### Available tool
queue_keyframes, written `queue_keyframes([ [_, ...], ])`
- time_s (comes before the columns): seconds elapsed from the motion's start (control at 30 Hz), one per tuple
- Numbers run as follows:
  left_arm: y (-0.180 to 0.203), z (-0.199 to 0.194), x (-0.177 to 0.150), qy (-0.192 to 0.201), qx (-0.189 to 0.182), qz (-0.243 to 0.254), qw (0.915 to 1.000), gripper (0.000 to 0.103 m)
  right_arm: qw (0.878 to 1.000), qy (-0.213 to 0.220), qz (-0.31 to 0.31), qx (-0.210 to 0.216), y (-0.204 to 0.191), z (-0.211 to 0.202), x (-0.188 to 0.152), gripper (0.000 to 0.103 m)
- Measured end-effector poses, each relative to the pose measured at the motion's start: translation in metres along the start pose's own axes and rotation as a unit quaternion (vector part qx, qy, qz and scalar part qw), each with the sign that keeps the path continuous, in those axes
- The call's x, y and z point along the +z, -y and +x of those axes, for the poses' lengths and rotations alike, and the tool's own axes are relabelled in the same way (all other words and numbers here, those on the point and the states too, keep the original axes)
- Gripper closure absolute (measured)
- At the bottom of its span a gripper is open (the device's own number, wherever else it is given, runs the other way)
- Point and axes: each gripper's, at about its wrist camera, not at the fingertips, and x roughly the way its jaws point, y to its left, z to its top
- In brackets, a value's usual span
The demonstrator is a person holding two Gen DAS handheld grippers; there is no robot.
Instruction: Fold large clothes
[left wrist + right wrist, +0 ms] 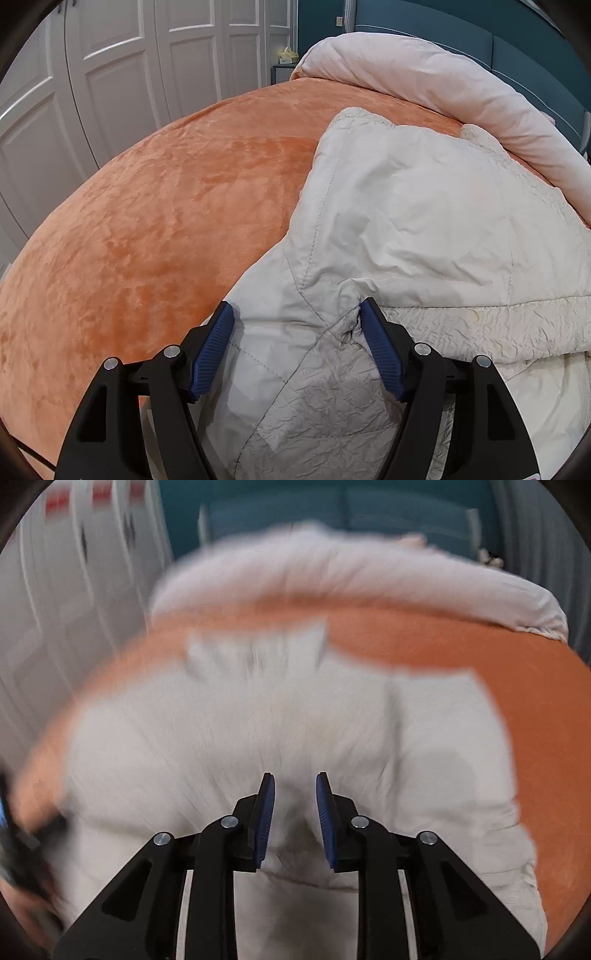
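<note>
A cream quilted jacket [424,221] lies spread on a bed covered in orange plush fabric [147,221], with a hand-held gripper working at each side of it. Nearest the left wrist camera, the left gripper [297,314] stands with its blue-padded jaws wide apart over a sleeve-like fold of the garment; cloth lies between the jaws and the right-hand pad [380,350] touches a bunched seam, but the pads do not press the fabric together. Nearest the right wrist camera, the right gripper [295,786] points down at the middle of the jacket [277,720] with its jaws narrowly parted; pale cloth shows in the gap, though the picture is too blurred to tell whether the pads touch it. At the left edge of that view a dark, blurred shape [22,849] cannot be made out. Beyond the jacket, the orange cover stretches across the bed, and a rolled pale pink duvet [443,81] lies along its far edge, just past the garment's collar end. Farther back stand white panelled wardrobe doors [110,74] on the left and a teal padded headboard [480,37] against the wall, with a small bedside stand [284,72] between them.
</note>
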Motion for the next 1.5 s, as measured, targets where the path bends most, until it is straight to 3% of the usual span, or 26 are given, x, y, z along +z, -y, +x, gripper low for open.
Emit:
queue_keyframes([
  [0.07,0.000,0.000,0.000,0.000,-0.002,-0.002,1.0000,0.032,0.999,0.007,0.034,0.031,0.016,0.005,-0.007,0.082],
  [0.17,-0.003,-0.001,0.000,-0.001,-0.007,-0.008,0.9999,0.031,0.995,0.025,0.092,0.021,0.039,-0.014,-0.010,0.081],
  [0.23,-0.009,-0.005,0.001,-0.006,-0.018,-0.020,0.9996,0.031,0.993,0.046,0.112,0.003,0.051,-0.042,-0.023,0.079],
  [0.3,-0.022,-0.018,0.000,-0.017,-0.033,-0.036,0.9987,0.031,0.991,0.058,0.121,0.013,0.066,-0.083,-0.043,0.074],
  [0.33,-0.029,-0.025,-0.003,-0.020,-0.038,-0.042,0.9982,0.031,0.990,0.065,0.124,0.018,0.075,-0.108,-0.057,0.072],
  [0.4,-0.050,-0.052,-0.014,-0.031,-0.074,-0.055,0.9952,0.031,0.990,0.071,0.124,0.015,0.096,-0.157,-0.092,0.053],
  [0.43,-0.062,-0.067,-0.023,-0.034,-0.090,-0.060,0.9935,0.030,0.990,0.070,0.123,0.013,0.103,-0.170,-0.105,0.049],
  [0.57,-0.114,-0.130,-0.068,-0.046,-0.105,-0.055,0.9919,0.024,0.993,0.038,0.107,-0.021,0.131,-0.235,-0.177,0.044],
  [0.7,-0.141,-0.163,-0.119,-0.092,-0.110,-0.044,0.9886,0.021,0.992,-0.011,0.126,-0.012,0.142,-0.265,-0.239,0.034],
  [0.83,-0.151,-0.172,-0.156,-0.131,-0.128,-0.082,0.9796,0.020,0.986,-0.055,0.153,0.020,0.141,-0.256,-0.269,0.030],
  [0.93,-0.149,-0.179,-0.160,-0.121,-0.134,-0.096,0.9789,0.024,0.981,-0.061,0.181,0.041,0.137,-0.245,-0.271,0.027],
  [0.97,-0.144,-0.179,-0.159,-0.122,-0.148,-0.090,0.9773,0.028,0.979,-0.060,0.190,0.045,0.137,-0.241,-0.268,0.029],
  [1.0,-0.138,-0.179,-0.157,-0.127,-0.158,-0.080,0.9759,0.050,0.976,-0.061,0.202,0.049,0.138,-0.237,-0.265,0.049],
  [1.07,-0.126,-0.184,-0.153,-0.132,-0.155,-0.051,0.9778,0.072,0.975,-0.056,0.207,0.066,0.133,-0.237,-0.253,0.077],
  [1.1,-0.121,-0.191,-0.150,-0.123,-0.154,-0.034,0.9798,0.088,0.977,-0.050,0.198,0.063,0.129,-0.242,-0.250,0.085],
  [1.13,-0.119,-0.201,-0.148,-0.115,-0.159,-0.020,0.9804,0.094,0.980,-0.039,0.185,0.059,0.123,-0.252,-0.245,0.086],
  [1.3,-0.140,-0.255,-0.149,-0.091,-0.192,0.006,0.9772,0.098,0.988,-0.014,0.140,0.071,0.111,-0.313,-0.244,0.089],
  [1.37,-0.150,-0.274,-0.162,-0.095,-0.192,0.023,0.9764,0.098,0.991,-0.034,0.115,0.066,0.108,-0.330,-0.259,0.089],
  [1.5,-0.171,-0.306,-0.225,-0.144,-0.176,0.069,0.9714,0.098,0.991,-0.094,0.087,0.044,0.110,-0.354,-0.311,0.088],
])
